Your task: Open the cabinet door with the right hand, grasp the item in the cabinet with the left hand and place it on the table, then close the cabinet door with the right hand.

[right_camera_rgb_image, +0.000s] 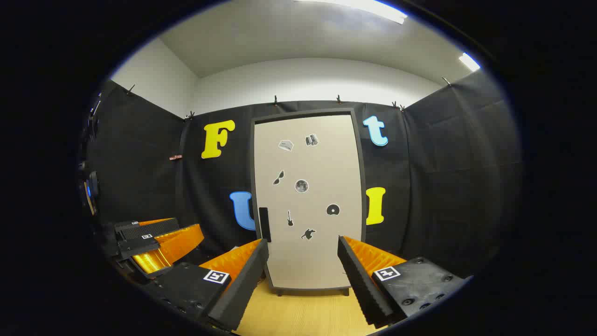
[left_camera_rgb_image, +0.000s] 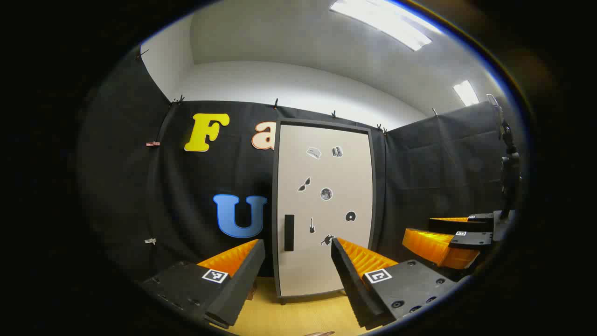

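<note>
A tall cabinet stands on the wooden table, its pale door (left_camera_rgb_image: 324, 210) (right_camera_rgb_image: 308, 200) closed and dotted with small stickers. A dark vertical handle (left_camera_rgb_image: 289, 232) (right_camera_rgb_image: 264, 224) sits low on the door's left edge. Whatever is inside is hidden. My left gripper (left_camera_rgb_image: 298, 263) is open in front of the door, some way off it. My right gripper (right_camera_rgb_image: 303, 261) is open too, facing the door's lower part from a distance. Each gripper appears off to the side in the other's view: the right gripper (left_camera_rgb_image: 450, 240) and the left gripper (right_camera_rgb_image: 154, 242).
The wooden table top (left_camera_rgb_image: 303, 317) (right_camera_rgb_image: 303, 315) runs from the grippers to the cabinet's foot. Black cloth walls close the booth behind and on both sides. A dark stand (left_camera_rgb_image: 508, 177) rises at the right edge of the left gripper view.
</note>
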